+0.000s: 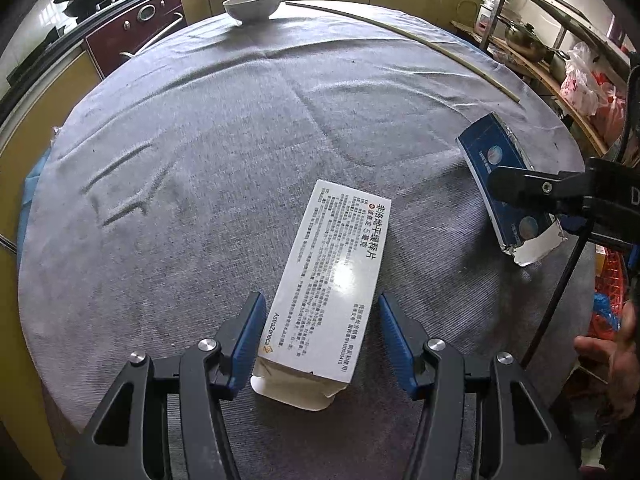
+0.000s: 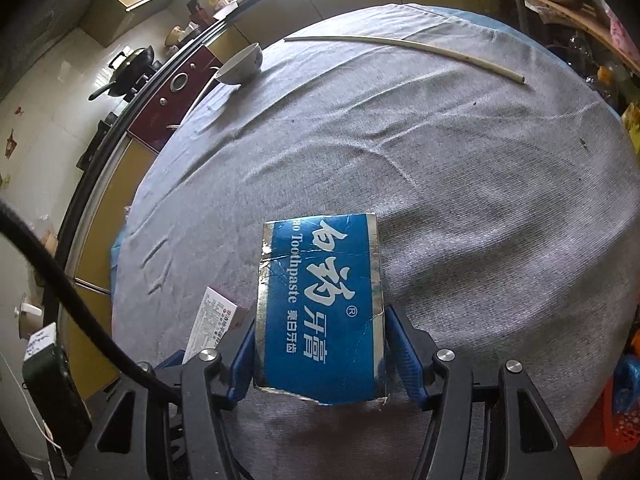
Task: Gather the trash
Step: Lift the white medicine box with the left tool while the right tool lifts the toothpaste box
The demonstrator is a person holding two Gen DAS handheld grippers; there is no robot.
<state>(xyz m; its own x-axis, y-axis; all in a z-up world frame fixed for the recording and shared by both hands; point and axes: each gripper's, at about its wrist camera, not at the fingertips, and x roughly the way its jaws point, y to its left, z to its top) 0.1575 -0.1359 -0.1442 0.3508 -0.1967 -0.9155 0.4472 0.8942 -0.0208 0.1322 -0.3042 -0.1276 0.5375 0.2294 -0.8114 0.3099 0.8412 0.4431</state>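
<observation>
A: On the grey-cloth-covered bench [image 1: 224, 128], a white printed cardboard medicine box [image 1: 328, 280] lies flat between the blue pads of the left tool [image 1: 322, 334]. Pads spread, small gaps on both sides; no contact.

B: Right tool [image 2: 320, 354]?

A: It straddles the near end of a torn blue toothpaste box with silver edging [image 2: 320, 304]. Both pads sit against the box's sides; whether they press, I cannot tell.

B: Position of the blue box?

A: Flat on the cloth, near the bench's right edge, well apart from the white box.

B: Other items?

A: White ceramic bowl [image 1: 253, 7] and thin pale stick [image 1: 404, 38], both at the far edge.
</observation>
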